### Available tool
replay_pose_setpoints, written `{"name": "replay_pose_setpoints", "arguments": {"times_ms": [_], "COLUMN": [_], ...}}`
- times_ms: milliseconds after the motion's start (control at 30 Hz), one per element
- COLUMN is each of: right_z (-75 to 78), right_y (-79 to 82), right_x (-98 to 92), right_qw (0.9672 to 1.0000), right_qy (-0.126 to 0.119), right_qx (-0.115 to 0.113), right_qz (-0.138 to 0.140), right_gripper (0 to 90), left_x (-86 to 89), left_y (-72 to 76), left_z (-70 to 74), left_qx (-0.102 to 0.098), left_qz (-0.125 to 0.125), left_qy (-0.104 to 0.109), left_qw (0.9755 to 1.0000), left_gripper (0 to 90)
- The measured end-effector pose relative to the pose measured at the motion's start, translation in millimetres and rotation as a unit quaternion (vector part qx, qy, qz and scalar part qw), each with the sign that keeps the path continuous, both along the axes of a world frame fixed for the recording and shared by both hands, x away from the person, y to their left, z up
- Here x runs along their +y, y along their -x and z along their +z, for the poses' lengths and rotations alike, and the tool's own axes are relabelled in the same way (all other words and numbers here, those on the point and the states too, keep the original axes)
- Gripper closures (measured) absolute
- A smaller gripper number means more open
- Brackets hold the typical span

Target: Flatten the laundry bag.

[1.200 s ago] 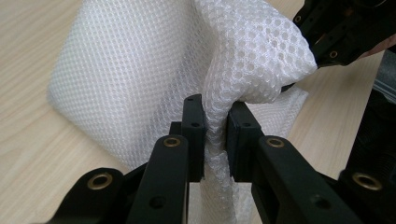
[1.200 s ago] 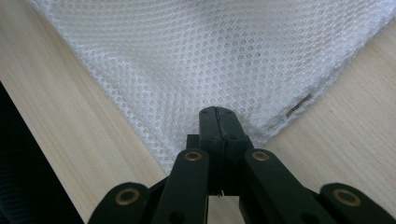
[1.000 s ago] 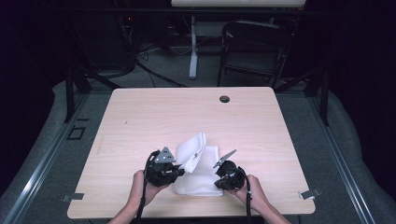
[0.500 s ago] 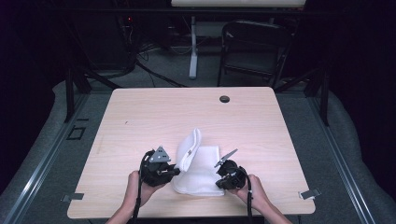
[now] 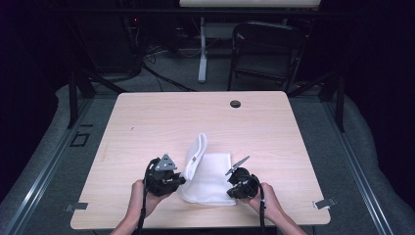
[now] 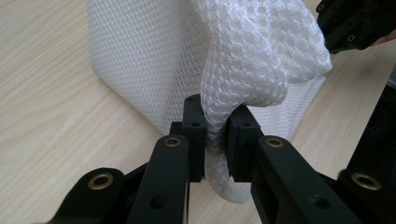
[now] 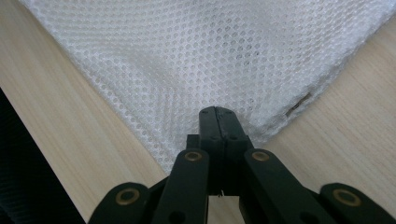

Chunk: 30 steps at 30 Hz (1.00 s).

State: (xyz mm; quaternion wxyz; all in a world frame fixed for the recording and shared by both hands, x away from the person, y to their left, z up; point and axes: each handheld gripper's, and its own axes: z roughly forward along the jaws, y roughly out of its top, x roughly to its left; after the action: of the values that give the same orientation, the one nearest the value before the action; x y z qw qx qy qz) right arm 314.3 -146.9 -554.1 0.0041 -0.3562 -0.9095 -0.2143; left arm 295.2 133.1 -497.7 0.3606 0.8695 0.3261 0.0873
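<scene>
A white mesh cloth lies on the near middle of the wooden table. Its left side is pulled up into a standing fold. My left gripper is at the cloth's near left edge, shut on a bunched fold of the mesh cloth; the left gripper's pads squeeze it from both sides. My right gripper is at the near right corner. In the right gripper view the right gripper has its jaws pressed together on the corner of the flat cloth.
A small black round grommet is set in the far side of the tabletop. Beyond the table stand a dark folding chair and a white stand leg, with cables on the floor. Metal clamps sit at the front corners.
The raised fold of the cloth has narrowed and stands more upright, and the left gripper has shifted slightly to the left with it. The right gripper has kept still.
</scene>
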Motion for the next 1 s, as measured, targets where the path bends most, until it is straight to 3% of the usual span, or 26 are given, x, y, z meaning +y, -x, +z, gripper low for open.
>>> {"name": "replay_pose_setpoints", "arguments": {"times_ms": [333, 600, 833, 900, 1000], "right_z": [0.2, 0.5, 0.4, 1.1, 1.1], "right_y": [0.2, -0.6, 0.0, 0.0, -0.1], "right_x": [-1.1, -2.6, -2.1, -2.6, -2.5], "right_qw": [1.0000, 1.0000, 0.9999, 0.9999, 0.9999], "right_qy": [0.003, 0.006, 0.003, 0.011, 0.013], "right_qx": [-0.002, -0.001, 0.000, -0.001, -0.001], "right_qz": [-0.005, -0.008, -0.010, -0.009, -0.008], "right_gripper": [90.0, 90.0, 90.0, 90.0, 90.0], "left_x": [7.3, 8.0, 11.3, 12.6, 17.2], "left_y": [0.5, -0.4, -2.3, 0.3, 1.4], "left_z": [-1.3, -2.7, -6.4, -9.5, -13.0], "left_qx": [0.014, 0.012, 0.030, 0.034, 0.043], "left_qz": [0.009, 0.014, 0.030, 0.036, 0.047], "left_qy": [-0.011, -0.015, -0.023, -0.038, -0.039], "left_qw": [0.9998, 0.9997, 0.9988, 0.9981, 0.9972], "left_gripper": [80.6, 80.6, 80.6, 80.7, 80.8]}}
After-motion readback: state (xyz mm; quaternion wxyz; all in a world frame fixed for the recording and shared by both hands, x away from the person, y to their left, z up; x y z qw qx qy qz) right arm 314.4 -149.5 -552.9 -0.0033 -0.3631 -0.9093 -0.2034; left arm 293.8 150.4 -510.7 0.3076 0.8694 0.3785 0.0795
